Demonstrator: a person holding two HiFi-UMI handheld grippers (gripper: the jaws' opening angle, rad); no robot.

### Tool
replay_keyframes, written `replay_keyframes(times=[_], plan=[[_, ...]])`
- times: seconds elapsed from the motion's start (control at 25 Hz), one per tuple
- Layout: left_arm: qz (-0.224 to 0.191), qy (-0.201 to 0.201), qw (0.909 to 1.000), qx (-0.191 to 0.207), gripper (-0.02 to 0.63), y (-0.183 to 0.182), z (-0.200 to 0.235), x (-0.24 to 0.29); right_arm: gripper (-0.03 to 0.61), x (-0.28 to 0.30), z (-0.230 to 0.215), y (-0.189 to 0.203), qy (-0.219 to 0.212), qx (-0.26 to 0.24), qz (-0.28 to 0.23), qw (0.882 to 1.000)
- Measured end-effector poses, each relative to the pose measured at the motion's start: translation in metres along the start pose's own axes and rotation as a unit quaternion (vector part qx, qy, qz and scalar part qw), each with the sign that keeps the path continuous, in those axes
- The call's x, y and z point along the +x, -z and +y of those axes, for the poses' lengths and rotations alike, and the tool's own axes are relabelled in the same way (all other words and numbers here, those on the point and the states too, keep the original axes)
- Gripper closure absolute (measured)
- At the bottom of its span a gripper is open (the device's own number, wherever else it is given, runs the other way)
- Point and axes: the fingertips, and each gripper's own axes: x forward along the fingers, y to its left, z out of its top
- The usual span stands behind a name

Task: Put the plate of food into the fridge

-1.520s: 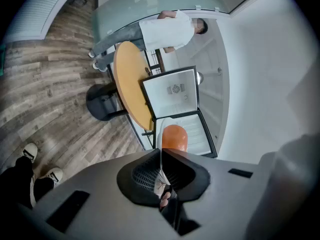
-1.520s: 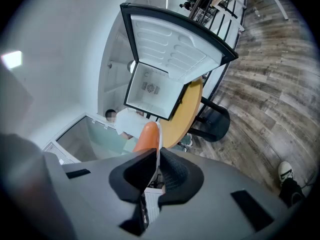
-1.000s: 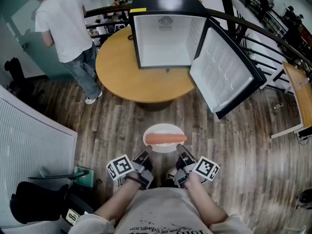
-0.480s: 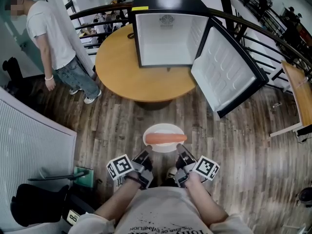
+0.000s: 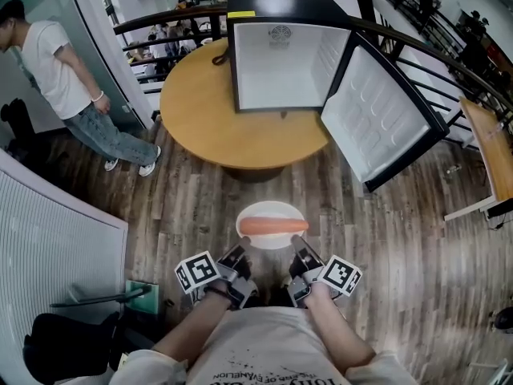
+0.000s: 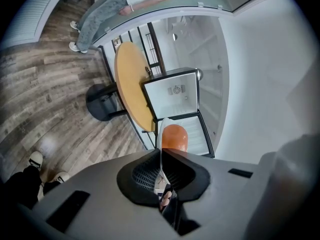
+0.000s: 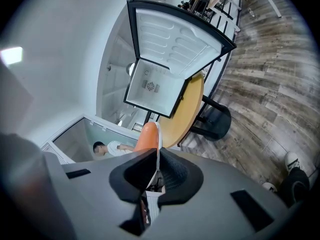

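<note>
Plate (image 5: 271,210) gripped at both sides, fridge (image 5: 280,54) open ahead.
The left gripper (image 5: 238,257) and the right gripper (image 5: 297,255) each have their jaws pinched narrow on the white plate's near rim, at about 7 and 5 o'clock of it. An orange sausage (image 5: 273,227) lies across it. The plate hangs above the plank floor (image 5: 192,207), well apart from the round table (image 5: 200,127) at 12 o'clock. The fridge stands there with its door (image 5: 383,123) swung out toward 2 o'clock. A person (image 5: 56,70) in a white shirt stands at 10 o'clock.
</note>
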Motion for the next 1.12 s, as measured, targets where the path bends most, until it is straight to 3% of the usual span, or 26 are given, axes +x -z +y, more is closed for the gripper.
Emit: replay_keyframes(times=[0.52,0.76,1.12], plan=[[0.008,0.007,0.9999,-0.005,0.583,-0.026,0.007,0.008,0.54,0.026,0.003,0.0,0.005,0.001,-0.009,1.0],[0.005,0.006,1.0,-0.005,0.583,-0.046,0.008,0.038,0.541,0.054,-0.005,-0.025,-0.004,0.001,-0.008,1.0],[-0.009,0.0,0.9999,-0.006,0.583,-0.105,0.001,0.116,0.54,0.13,-0.014,-0.092,-0.005,0.003,0.008,1.0]])
